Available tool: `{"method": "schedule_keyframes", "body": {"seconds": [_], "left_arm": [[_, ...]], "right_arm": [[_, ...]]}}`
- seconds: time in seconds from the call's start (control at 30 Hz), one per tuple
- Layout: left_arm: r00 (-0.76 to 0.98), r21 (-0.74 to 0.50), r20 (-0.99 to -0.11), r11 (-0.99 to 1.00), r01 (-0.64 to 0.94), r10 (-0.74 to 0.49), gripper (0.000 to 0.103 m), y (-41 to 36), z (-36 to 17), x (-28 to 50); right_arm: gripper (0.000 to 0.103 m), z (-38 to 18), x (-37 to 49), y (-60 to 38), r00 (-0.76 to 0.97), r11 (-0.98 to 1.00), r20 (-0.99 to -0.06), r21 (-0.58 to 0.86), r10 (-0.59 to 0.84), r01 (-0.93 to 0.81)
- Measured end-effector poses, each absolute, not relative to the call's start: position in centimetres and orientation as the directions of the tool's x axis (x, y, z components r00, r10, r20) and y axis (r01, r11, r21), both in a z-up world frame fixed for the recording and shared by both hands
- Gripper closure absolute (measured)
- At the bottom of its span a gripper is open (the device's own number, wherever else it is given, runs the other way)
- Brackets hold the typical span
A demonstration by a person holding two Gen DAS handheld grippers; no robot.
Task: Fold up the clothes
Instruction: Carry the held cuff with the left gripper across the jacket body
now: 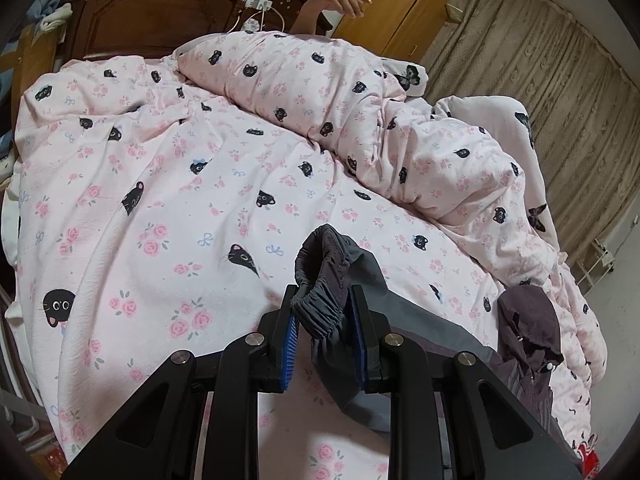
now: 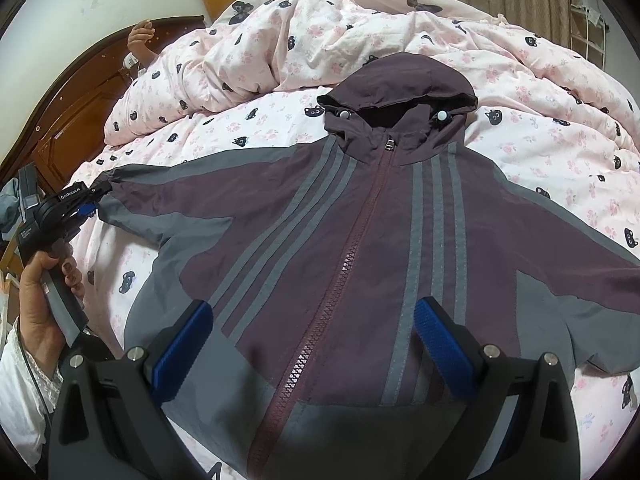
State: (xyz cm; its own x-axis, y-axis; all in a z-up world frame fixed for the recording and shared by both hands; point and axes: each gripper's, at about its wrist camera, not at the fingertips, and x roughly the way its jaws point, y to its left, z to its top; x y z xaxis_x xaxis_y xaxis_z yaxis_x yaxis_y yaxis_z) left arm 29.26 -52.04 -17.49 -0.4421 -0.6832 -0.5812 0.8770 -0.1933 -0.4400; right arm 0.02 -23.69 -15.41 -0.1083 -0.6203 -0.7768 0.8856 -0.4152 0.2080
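The left hand-held gripper has its blue pads pressed onto the gathered elastic cuff of a sleeve, the grey fabric bunched between them and drooping below. Seen from the right wrist, that same tool sits at the end of the sleeve stretched out to the left, its handle held in a person's hand. The right hand-held gripper hovers above the lower front of the jacket with its jaws spread wide and nothing between them. The jacket, plum with grey panels and stripes, lies front up with its zip closed, hood pointing away, sleeves spread to either side. It rests on a bed covered in pink floral bedding printed with black cat faces; a rumpled quilt is heaped beyond, before a dark wooden headboard.
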Motion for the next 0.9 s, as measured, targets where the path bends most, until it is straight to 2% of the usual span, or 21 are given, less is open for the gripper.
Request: {"method": "schedule_keyframes", "body": {"seconds": [0.33,0.6,0.9], "left_arm": [[-0.425,-0.401,-0.580,-0.211,0.892,-0.695,0.082,-51.8,-17.2,28.9],[-0.345,-0.274,-0.587,-0.220,0.936,-0.733,0.080,-50.9,-16.6,27.4],[-0.272,-0.154,-0.586,-0.225,0.962,-0.763,0.073,-50.1,-16.4,26.1]], "right_arm": [[0.001,-15.3,0.3,-24.0,-0.107,-0.411,-0.781,0.202,-0.615,0.889],[0.001,-15.1,0.3,-23.9,-0.108,-0.411,-0.783,0.198,-0.612,0.890],[0.001,-14.9,0.5,-23.8,-0.108,-0.405,-0.785,0.192,-0.610,0.894]]}}
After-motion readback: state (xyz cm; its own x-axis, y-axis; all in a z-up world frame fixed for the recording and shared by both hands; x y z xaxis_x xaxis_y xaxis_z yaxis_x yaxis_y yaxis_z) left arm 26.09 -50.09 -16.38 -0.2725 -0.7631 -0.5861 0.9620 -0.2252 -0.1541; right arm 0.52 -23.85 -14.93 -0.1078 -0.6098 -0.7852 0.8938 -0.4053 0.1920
